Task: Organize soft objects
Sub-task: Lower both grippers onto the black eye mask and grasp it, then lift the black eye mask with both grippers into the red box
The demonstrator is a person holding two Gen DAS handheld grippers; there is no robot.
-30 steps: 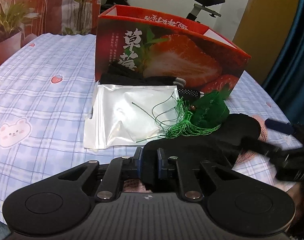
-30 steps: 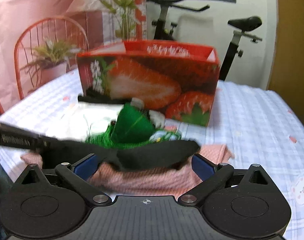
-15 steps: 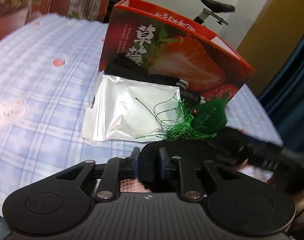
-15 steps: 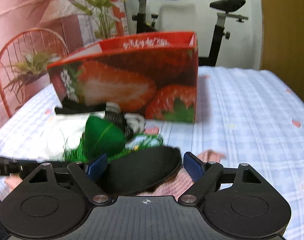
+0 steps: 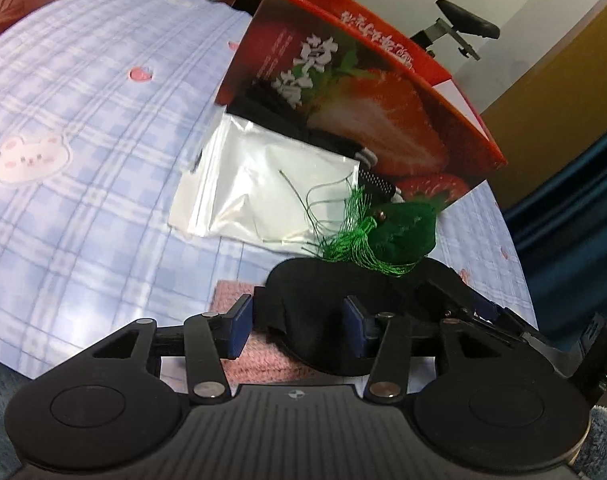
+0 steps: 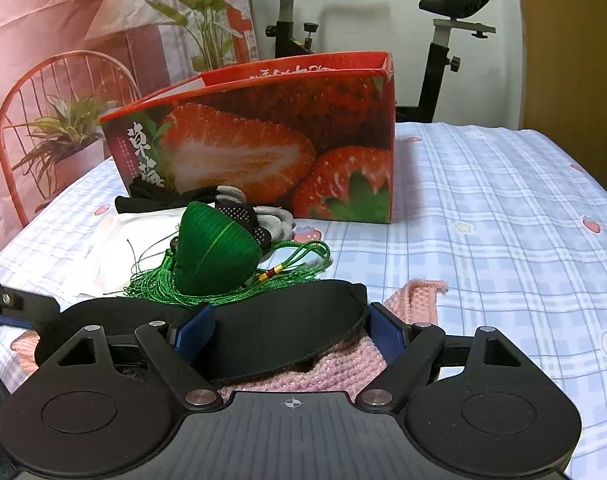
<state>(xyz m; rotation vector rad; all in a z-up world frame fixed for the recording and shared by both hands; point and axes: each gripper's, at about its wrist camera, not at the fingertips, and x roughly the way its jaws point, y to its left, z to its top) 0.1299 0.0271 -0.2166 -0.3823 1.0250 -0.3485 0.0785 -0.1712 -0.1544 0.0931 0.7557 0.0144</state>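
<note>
Both grippers differ from a second ago: the left gripper (image 5: 297, 322), then pinched shut on the black eye mask (image 5: 343, 300), now stands open with its blue pads (image 5: 239, 326) either side of the mask's end; the right gripper (image 6: 289, 332) is lower, fingers spread wide around the other end, pads apart from it. Mask is flat, oval, matte foam-like fabric, lying on a pink knitted cloth (image 6: 343, 368) near the bed's front edge. Just behind sits a green silky cone-shaped sachet (image 6: 213, 254) with a stringy tassel, partly on a glossy white plastic pouch (image 5: 263, 188). Farther back stands a red cardboard strawberry box (image 6: 263, 140), with dark and grey gloves (image 6: 239, 210) bunched at its base. Blue plaid bedsheet (image 6: 483, 220) underneath all.
</note>
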